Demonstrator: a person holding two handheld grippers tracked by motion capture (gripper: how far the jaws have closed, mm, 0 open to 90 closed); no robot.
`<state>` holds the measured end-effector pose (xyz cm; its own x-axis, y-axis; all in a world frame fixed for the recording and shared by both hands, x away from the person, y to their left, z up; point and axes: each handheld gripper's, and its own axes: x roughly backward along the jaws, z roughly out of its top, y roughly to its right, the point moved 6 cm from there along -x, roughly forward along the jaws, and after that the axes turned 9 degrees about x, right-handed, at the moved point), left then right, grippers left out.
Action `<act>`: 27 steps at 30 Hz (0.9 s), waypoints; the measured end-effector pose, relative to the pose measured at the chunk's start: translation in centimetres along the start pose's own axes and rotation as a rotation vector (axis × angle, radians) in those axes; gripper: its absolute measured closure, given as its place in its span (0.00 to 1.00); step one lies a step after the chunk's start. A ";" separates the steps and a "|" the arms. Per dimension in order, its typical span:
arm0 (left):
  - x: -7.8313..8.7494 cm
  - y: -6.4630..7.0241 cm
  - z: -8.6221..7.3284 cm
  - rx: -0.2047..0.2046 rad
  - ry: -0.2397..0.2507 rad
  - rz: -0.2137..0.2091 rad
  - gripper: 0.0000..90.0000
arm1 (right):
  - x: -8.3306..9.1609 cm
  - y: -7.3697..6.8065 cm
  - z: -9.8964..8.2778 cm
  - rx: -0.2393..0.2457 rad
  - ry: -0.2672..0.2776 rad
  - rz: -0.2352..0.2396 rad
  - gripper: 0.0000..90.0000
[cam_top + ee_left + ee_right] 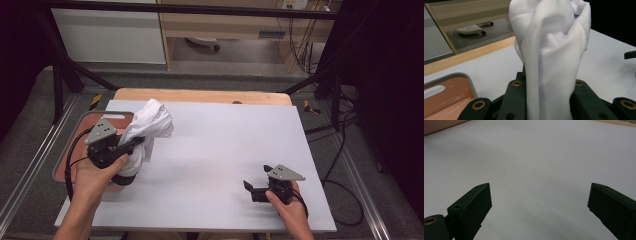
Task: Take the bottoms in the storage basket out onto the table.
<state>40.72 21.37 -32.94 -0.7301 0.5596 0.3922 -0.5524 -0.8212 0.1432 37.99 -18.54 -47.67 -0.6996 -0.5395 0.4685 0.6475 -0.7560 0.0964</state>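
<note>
A bunched white cloth (pixel 148 126) is pinched in my left gripper (pixel 136 143) at the left side of the white tabletop, held up off the surface. In the left gripper view the white cloth (pixel 551 55) rises in a thick fold between the two black jaws, which press on it from both sides. My right gripper (pixel 257 181) rests low at the front right of the table, pointing left. Its jaws stand wide apart in the right gripper view, with bare tabletop (pixel 536 170) between them.
An orange tray with a grey rim (pixel 85 120) lies at the table's left edge, beneath my left hand. The white tabletop (pixel 220 145) stretches between both hands. A wooden edge (pixel 200 95) runs along the far side; black frame bars and cables surround the table.
</note>
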 end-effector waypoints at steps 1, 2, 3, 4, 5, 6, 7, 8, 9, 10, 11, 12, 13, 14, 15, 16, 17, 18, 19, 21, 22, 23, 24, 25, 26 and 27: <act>-0.1 0.2 -0.1 0.003 -0.003 -0.006 0.84 | 0.0 0.0 0.0 0.000 0.000 0.000 0.06; -0.3 0.4 -0.2 0.003 -0.005 -0.013 0.84 | 0.0 0.0 0.0 -0.001 -0.001 0.000 0.06; -0.4 0.5 -0.2 0.000 -0.011 -0.018 0.84 | 0.0 0.0 0.0 -0.002 -0.002 0.001 0.06; -0.6 0.8 -0.3 0.003 -0.012 -0.025 0.84 | 0.0 0.0 0.0 -0.002 -0.003 0.000 0.06; -0.8 1.0 -0.4 0.001 -0.015 -0.031 0.84 | 0.0 0.0 0.0 0.000 -0.002 -0.001 0.06; -0.9 1.2 -0.5 -0.001 -0.020 -0.037 0.84 | 0.0 0.0 0.0 0.000 -0.002 -0.001 0.06; -1.1 1.4 -0.6 -0.002 -0.023 -0.043 0.84 | 0.0 0.0 0.0 0.000 -0.001 0.000 0.06; -1.3 1.6 -0.6 -0.005 -0.025 -0.046 0.85 | 0.1 0.0 0.0 0.000 0.000 -0.001 0.06; -1.5 1.9 -0.7 -0.007 -0.027 -0.048 0.84 | 0.1 0.0 0.0 -0.001 -0.001 0.000 0.06; -1.7 2.0 -0.8 -0.011 -0.030 -0.049 0.84 | 0.1 0.0 0.0 -0.001 -0.001 0.000 0.06; -1.9 2.2 -0.9 -0.013 -0.035 -0.053 0.84 | 0.1 0.0 0.0 0.000 0.001 -0.001 0.06; -2.1 2.4 -1.1 -0.012 -0.038 -0.057 0.84 | 0.1 0.0 0.0 0.001 0.001 0.000 0.06; -2.2 2.6 -1.2 -0.009 -0.041 -0.063 0.85 | 0.1 0.0 0.0 0.001 0.000 -0.001 0.06; -2.4 2.7 -1.3 -0.010 -0.045 -0.068 0.84 | 0.1 0.0 0.0 0.002 0.000 -0.001 0.06; -2.5 2.9 -1.4 -0.009 -0.049 -0.074 0.84 | 0.1 0.0 0.0 0.001 -0.001 -0.002 0.06; -2.7 3.1 -1.5 -0.010 -0.052 -0.077 0.85 | 0.1 0.0 0.0 0.002 -0.001 -0.002 0.06; -2.8 3.2 -1.6 -0.011 -0.056 -0.078 0.85 | 0.2 0.0 0.0 -0.001 -0.001 -0.003 0.06; -3.0 3.3 -1.7 -0.011 -0.057 -0.077 0.84 | 0.2 0.0 0.0 -0.001 0.000 -0.002 0.06; -3.3 3.5 -1.7 -0.015 -0.057 -0.076 0.85 | 0.2 -0.1 0.0 0.001 0.000 -0.002 0.06; -3.8 3.7 -1.7 -0.013 -0.064 -0.083 0.85 | 0.1 -0.1 0.0 0.010 -0.005 -0.005 0.06; -4.1 3.9 -1.7 -0.015 -0.067 -0.090 0.84 | 0.1 -0.1 0.0 0.013 -0.010 -0.010 0.06; -4.3 4.0 -1.7 -0.022 -0.073 -0.093 0.84 | 0.0 -0.1 -0.1 0.017 -0.015 -0.013 0.06; -4.5 4.1 -1.6 -0.023 -0.076 -0.096 0.85 | 0.0 -0.1 -0.2 0.020 -0.020 -0.014 0.06; -4.7 4.3 -1.5 -0.027 -0.079 -0.100 0.85 | 0.1 -0.2 -0.2 0.021 -0.022 -0.015 0.06; -4.9 4.4 -1.5 -0.029 -0.079 -0.098 0.84 | 0.1 -0.1 -0.2 0.023 -0.022 -0.020 0.06; -5.2 4.6 -1.4 -0.037 -0.078 -0.094 0.84 | 0.2 -0.2 -0.2 0.020 -0.017 -0.019 0.06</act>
<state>41.37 14.87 -35.59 -0.6417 0.6223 0.4483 -0.6326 -0.7599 0.1494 37.72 -18.57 -47.74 -0.7064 -0.5190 0.4813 0.6405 -0.7581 0.1226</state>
